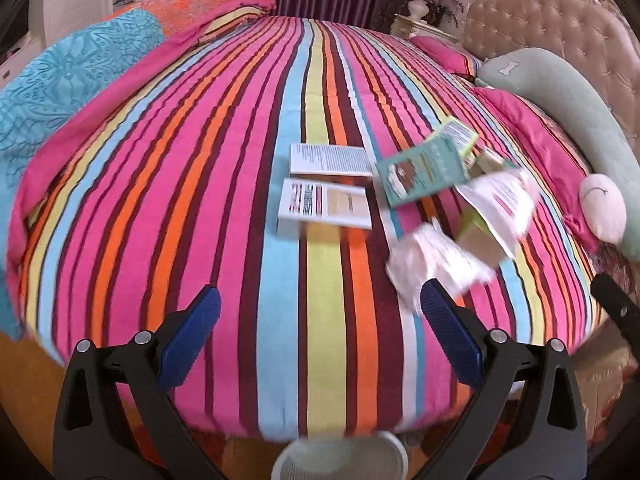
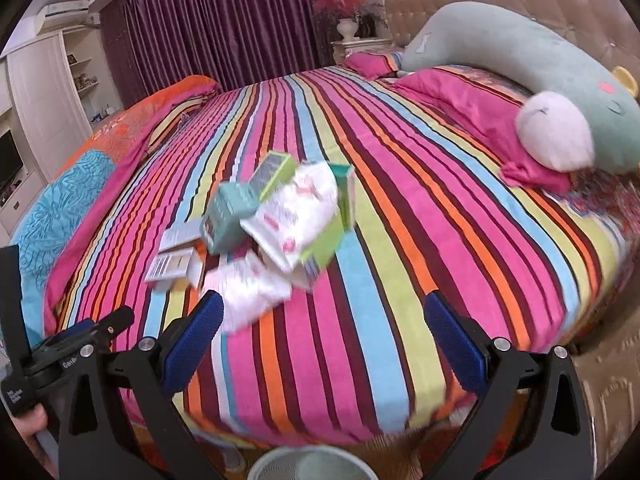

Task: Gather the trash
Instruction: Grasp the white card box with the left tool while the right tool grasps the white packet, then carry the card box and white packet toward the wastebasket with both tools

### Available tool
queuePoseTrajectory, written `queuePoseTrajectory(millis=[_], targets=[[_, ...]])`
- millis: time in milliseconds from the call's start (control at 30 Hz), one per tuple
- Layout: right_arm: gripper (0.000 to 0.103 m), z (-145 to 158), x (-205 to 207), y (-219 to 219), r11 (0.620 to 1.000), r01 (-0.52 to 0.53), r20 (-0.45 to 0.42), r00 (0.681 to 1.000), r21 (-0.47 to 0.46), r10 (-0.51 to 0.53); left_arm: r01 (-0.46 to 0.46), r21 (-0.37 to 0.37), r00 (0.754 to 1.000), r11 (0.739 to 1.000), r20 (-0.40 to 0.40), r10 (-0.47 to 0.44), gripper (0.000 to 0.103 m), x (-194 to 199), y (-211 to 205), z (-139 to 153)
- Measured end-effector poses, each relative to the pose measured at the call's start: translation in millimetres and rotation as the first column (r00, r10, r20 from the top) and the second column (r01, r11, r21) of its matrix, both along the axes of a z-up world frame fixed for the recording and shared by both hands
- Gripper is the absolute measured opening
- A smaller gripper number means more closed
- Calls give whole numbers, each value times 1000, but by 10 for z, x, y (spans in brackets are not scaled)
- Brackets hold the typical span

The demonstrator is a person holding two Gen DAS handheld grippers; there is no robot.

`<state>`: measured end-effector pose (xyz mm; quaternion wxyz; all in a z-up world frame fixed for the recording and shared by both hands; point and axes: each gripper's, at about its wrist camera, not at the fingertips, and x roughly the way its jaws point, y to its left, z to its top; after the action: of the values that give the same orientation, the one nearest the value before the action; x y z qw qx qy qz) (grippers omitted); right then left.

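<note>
Trash lies in a loose pile on the striped bed (image 1: 200, 184): two flat white boxes (image 1: 326, 196), a teal box (image 1: 420, 176), a green carton (image 1: 460, 136), a white printed wrapper (image 1: 504, 200) and a crumpled white packet (image 1: 432, 260). In the right wrist view the same pile shows the teal box (image 2: 228, 216), wrapper (image 2: 296, 212) and crumpled packet (image 2: 248, 292). My left gripper (image 1: 320, 320) is open and empty, above the bed's near edge. My right gripper (image 2: 324, 320) is open and empty, short of the pile.
A white mesh bin (image 1: 340, 456) stands on the floor below the bed edge, also in the right wrist view (image 2: 312, 464). A long green plush pillow (image 2: 520, 52) and tufted headboard (image 1: 560, 32) lie right. A folded blue-orange quilt (image 1: 60, 80) lies left.
</note>
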<state>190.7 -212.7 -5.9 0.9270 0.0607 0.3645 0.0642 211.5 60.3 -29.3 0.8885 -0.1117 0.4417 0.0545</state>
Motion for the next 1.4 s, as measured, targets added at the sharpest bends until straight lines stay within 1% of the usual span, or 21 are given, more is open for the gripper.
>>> queuePoseTrajectory(millis=[100, 233, 400, 567, 700, 767, 833, 867, 900, 933, 967, 1000, 1067, 1167, 1300, 1400], targets=[[96, -45, 312, 82, 1000, -9, -16, 1000, -13, 9, 7, 22, 1000, 1000, -18, -7, 97, 246, 39, -119], [96, -143, 705, 237, 999, -36, -41, 999, -21, 35, 11, 33, 999, 999, -46, -9, 97, 520, 60, -229], [96, -225, 962, 317, 999, -36, -61, 998, -27, 35, 27, 27, 998, 999, -57, -26, 97, 750, 47, -296], [96, -307, 1147, 396, 998, -35, -77, 997, -57, 31, 45, 49, 996, 998, -78, -41, 97, 901, 25, -386], [96, -372, 1240, 433, 995, -30, -85, 996, -94, 22, 36, 83, 994, 996, -103, -28, 97, 1030, 42, -493], [96, -420, 1299, 430, 995, -21, -104, 995, -98, 11, 35, 103, 993, 994, -117, -22, 97, 1097, 50, -567], [96, -444, 1319, 423, 996, -17, -101, 995, -87, 9, 36, 108, 993, 993, -119, -23, 97, 1135, 60, -619], [96, -453, 1330, 437, 995, -20, -94, 995, -96, 11, 33, 108, 992, 994, -123, -19, 97, 1159, 70, -646], [94, -457, 1335, 452, 994, -27, -89, 996, -106, 18, 30, 111, 992, 993, -125, -16, 95, 1169, 74, -663], [84, -459, 1340, 469, 993, -40, -83, 996, -113, 31, 28, 116, 992, 993, -129, -13, 91, 1183, 75, -685], [76, -467, 1344, 488, 992, -67, -87, 995, -110, 58, 27, 123, 991, 992, -131, -10, 78, 1185, 73, -693], [75, -467, 1341, 497, 991, -78, -91, 993, -107, 69, 24, 135, 992, 991, -129, -6, 78, 1183, 73, -696], [70, -452, 1328, 485, 991, -84, -90, 993, -100, 75, 28, 132, 992, 991, -127, -11, 78, 1168, 71, -691], [67, -411, 1278, 450, 993, -90, -86, 993, -71, 84, 16, 130, 993, 991, -120, 0, 78, 1098, 89, -642], [67, -293, 1195, 377, 996, -77, -72, 995, -36, 75, -2, 120, 995, 993, -100, 14, 78, 958, 109, -521], [67, -172, 1107, 361, 996, -79, -53, 996, -36, 77, 9, 130, 997, 991, -79, 1, 78, 826, 73, -390]])
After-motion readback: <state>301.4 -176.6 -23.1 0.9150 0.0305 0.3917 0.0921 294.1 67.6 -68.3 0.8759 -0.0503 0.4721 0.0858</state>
